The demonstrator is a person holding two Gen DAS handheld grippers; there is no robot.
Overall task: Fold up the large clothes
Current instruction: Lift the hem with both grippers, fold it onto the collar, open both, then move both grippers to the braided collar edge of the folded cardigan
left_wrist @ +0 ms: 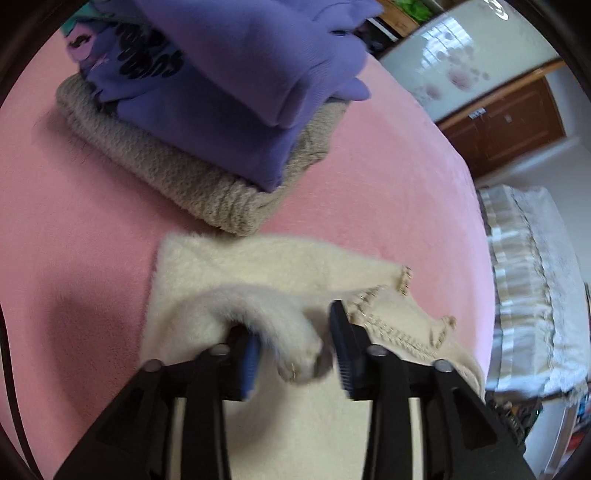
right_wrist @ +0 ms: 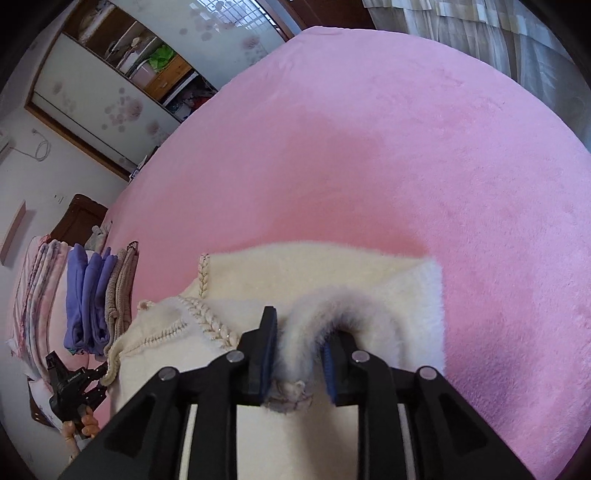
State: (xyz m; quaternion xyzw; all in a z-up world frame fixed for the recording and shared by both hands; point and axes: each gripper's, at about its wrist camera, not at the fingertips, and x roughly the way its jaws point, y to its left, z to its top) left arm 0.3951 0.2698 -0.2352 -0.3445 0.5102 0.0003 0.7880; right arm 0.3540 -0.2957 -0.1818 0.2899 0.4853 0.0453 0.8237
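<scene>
1. The cream fuzzy sweater (left_wrist: 229, 273) lies partly folded on the pink bed cover (left_wrist: 74, 206), its braided trim (left_wrist: 402, 332) toward the bed's edge in the left wrist view.
2. The left gripper (left_wrist: 295, 350) has a fluffy fold of the sweater between its blue pads (left_wrist: 251, 354); the jaws stand partly apart and the cloth sits loose against the left pad, clear of the right one.
3. The right gripper (right_wrist: 299, 354) likewise holds a furry fold between its blue pads (right_wrist: 267, 354), jaws part-open, the cloth pressed to the left pad.
4. Just beyond the sweater's far edge sits a folded stack: a purple printed top (left_wrist: 221, 92) on a beige knit (left_wrist: 207, 192), almost touching the sweater.
5. In the right wrist view the pink cover (right_wrist: 406, 147) stretches wide and bare ahead and to the right, ending at curtains (right_wrist: 480, 33).
6. A wardrobe (right_wrist: 122, 74) stands past the bed's far-left edge.
</scene>
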